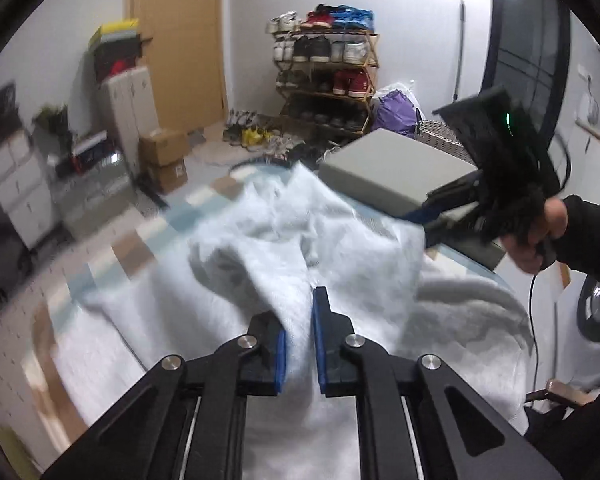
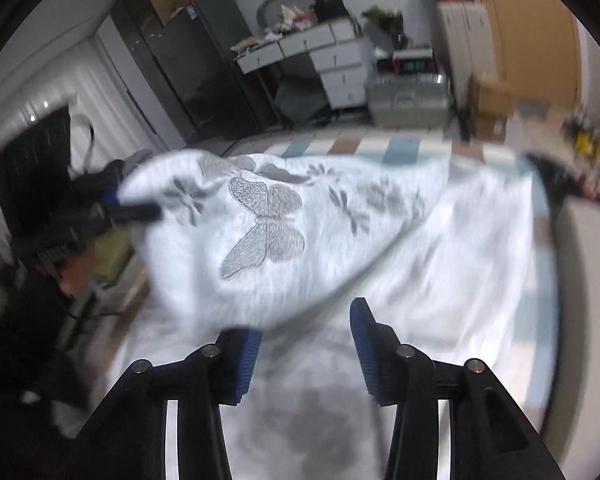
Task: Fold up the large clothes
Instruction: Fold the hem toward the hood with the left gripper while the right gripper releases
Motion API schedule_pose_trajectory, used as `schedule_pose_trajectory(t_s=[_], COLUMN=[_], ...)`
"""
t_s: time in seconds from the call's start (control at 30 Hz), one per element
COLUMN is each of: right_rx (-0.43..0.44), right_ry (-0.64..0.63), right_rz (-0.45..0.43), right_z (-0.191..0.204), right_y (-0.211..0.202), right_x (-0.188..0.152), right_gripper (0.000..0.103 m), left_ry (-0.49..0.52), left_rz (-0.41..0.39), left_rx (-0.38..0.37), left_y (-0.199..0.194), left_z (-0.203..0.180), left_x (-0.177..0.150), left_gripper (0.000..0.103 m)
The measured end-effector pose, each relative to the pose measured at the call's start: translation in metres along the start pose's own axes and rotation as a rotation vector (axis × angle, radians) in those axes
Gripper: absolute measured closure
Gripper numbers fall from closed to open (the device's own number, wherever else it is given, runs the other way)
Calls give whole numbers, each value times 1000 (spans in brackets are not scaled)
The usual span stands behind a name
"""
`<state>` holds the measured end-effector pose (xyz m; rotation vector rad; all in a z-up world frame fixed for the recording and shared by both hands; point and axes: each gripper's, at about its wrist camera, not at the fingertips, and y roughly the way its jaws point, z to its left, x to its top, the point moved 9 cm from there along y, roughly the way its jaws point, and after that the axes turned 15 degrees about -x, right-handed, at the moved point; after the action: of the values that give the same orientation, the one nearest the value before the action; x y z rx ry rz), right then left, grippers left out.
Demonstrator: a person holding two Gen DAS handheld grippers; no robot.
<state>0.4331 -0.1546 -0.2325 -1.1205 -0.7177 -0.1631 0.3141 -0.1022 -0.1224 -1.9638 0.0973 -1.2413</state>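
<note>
Left wrist view: your left gripper [image 1: 300, 340] has its blue pads [image 1: 317, 344] closed on a ridge of the white garment [image 1: 340, 240], the fleecy cloth pinched between them and running up and away from the jaws. Right wrist view: your right gripper [image 2: 304, 344] stands partly open with nothing between its pads [image 2: 360, 344]; a lifted fold of the same garment, bearing a grey embroidered butterfly [image 2: 266, 228], hangs just above and beyond the left-hand pad. The garment lies spread over the striped table top [image 2: 404, 148], one part raised, the rest flat beneath both tools.

Judged from its drape and creasing, the cloth is soft, light and limp: it will sag between your two holds and carries no shape of its own. The nap looks grippy rather than slick, so a full pinch should hold. Take it at an edge or hem, both layers together, well apart from the left hold, so the span pulls taut before you lay the fold.
</note>
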Motion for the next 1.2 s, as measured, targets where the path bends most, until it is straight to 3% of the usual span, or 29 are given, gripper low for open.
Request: schedule_pose_trajectory(t_s=[0.13,0.17,0.2,0.27,0.33,0.37,0.43,0.53,0.6,0.63,0.67,0.7,0.73,0.83,0.93,1.03,1.13,1.17,1.2], right_rx=[140,169,206,284,258,249,234,224,164,163,154,149,187,180,232,222,213,192,172], right_ry=[120,158,209,290,328,328,324,330,335,333,329,327,330,291,305,320,365,370,380], right_rz=[75,63,43,10,-23,-15,38,203,272,285,278,252,229,109,54,-34,-90,-95,-85], right_z=[-5,-9,-13,-19,-22,-18,-4,20,23,28,30,32,37,48,56,47,22,15,6], right_y=[2,-1,-5,-14,-13,-10,11,65,96,110,116,120,122,119,113,96,69,63,57], right_x=[-10,-8,-4,5,14,15,15,4,-1,4,11,22,35,85,132,164,167,160,146], right_gripper=[58,55,43,32,23,14,13,13,13,16,30,74,102,103,103,99,99,94,78], left_ry=[-116,-159,-176,-171,-165,-163,-154,-159,-152,-149,-150,-151,-147,-89,-118,-143,-209,-216,-223], left_rz=[-47,-68,-67,-62,-64,-64,-74,-105,-137,-144,-153,-155,-159,-174,-202,-284,-397,-400,-384], left_rx=[-10,-34,-47,-33,-41,-39,-39,-65,-67,-69,-70,-75,-73,-1,6,60,-9,-40,-86], left_y=[4,4,6,8,10,12,12,13,9,8,7,7,5,-11,-28,-57,-88,-90,-85], left_z=[19,25,25,21,19,18,14,11,9,9,11,13,16,36,61,90,97,91,80], left_x=[-20,-24,-26,-27,-24,-23,-22,-16,-14,-12,-7,-3,4,36,63,92,99,91,73], left_gripper=[97,97,97,97,97,97,97,98,99,99,100,100,100,100,101,103,103,103,103])
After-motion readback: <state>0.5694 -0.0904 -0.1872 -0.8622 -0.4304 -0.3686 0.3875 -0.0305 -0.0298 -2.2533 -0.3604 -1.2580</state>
